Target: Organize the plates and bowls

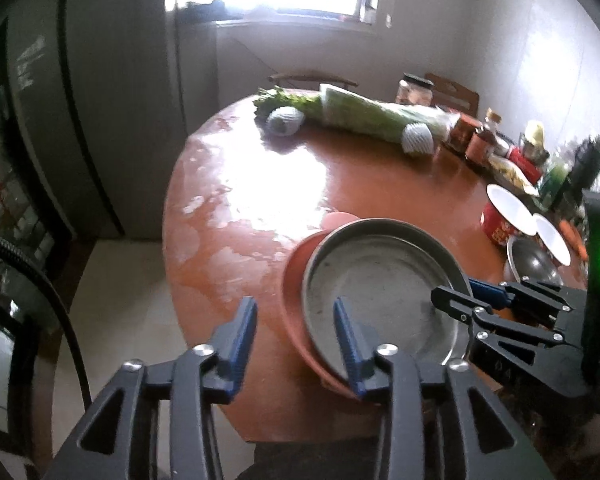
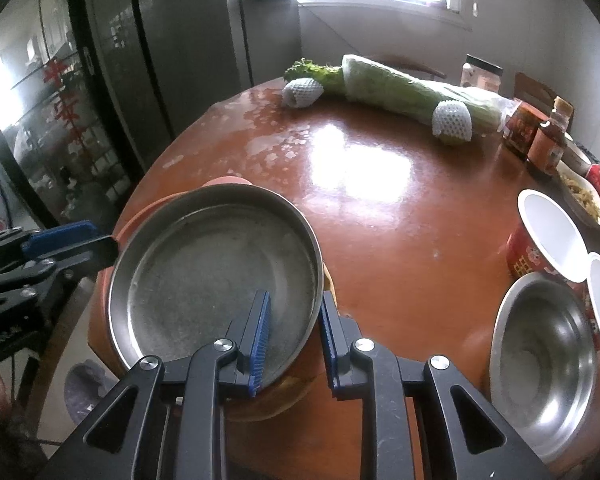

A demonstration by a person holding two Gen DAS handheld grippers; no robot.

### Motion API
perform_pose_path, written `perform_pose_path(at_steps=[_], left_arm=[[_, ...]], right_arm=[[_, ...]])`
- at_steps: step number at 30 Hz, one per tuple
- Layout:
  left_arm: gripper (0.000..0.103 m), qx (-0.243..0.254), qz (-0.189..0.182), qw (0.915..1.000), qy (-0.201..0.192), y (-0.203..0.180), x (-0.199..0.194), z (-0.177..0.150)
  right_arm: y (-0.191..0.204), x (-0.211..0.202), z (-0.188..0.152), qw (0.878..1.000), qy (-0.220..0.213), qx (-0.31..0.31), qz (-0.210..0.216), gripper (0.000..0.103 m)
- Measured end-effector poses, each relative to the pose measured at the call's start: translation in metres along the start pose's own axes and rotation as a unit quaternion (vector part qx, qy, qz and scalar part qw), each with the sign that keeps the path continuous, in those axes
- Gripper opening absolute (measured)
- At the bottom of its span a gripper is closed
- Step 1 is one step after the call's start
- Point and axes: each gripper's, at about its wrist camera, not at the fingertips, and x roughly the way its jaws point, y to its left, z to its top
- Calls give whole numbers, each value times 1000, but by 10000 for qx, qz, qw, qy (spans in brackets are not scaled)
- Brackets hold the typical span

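Sitting near the round table's (image 2: 400, 208) left front edge, the metal plate (image 2: 216, 276) rests on an orange plate (image 1: 296, 280), which overhangs the table edge slightly. The left gripper (image 1: 296, 332) stands open, one finger outside the stack, the other over the metal plate's near rim. The right gripper (image 2: 294, 332) straddles the metal plate's right rim with its fingers parted, not pressing it as far as I can tell. Wide bare tabletop lies beyond the stack toward the middle. Farther back, a long cabbage (image 2: 412, 88) and two foam-netted fruits (image 2: 452, 120) lie across the far side. At right, a steel bowl (image 2: 544, 364), two white-lined red bowls (image 2: 548, 236) and jars (image 2: 540, 144) crowd the edge.
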Motion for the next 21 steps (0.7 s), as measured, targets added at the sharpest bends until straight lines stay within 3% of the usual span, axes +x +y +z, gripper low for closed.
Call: perform_pose_path(at_steps=[1, 3, 9, 21], left_arm=[[55, -29, -33, 10000, 10, 2, 0, -1], [59, -66, -158, 9997, 194, 4, 7, -5], [59, -117, -425, 9964, 721, -4, 40, -15], [53, -1, -430, 9963, 744, -26, 60, -9]], right_arm=[[0, 0, 0, 10000, 1, 1, -9, 25], [-1, 0, 0, 10000, 8, 8, -15, 26], [-2, 0, -1, 10000, 18, 9, -10, 26], [-17, 1, -3, 9999, -64, 124, -78, 26]])
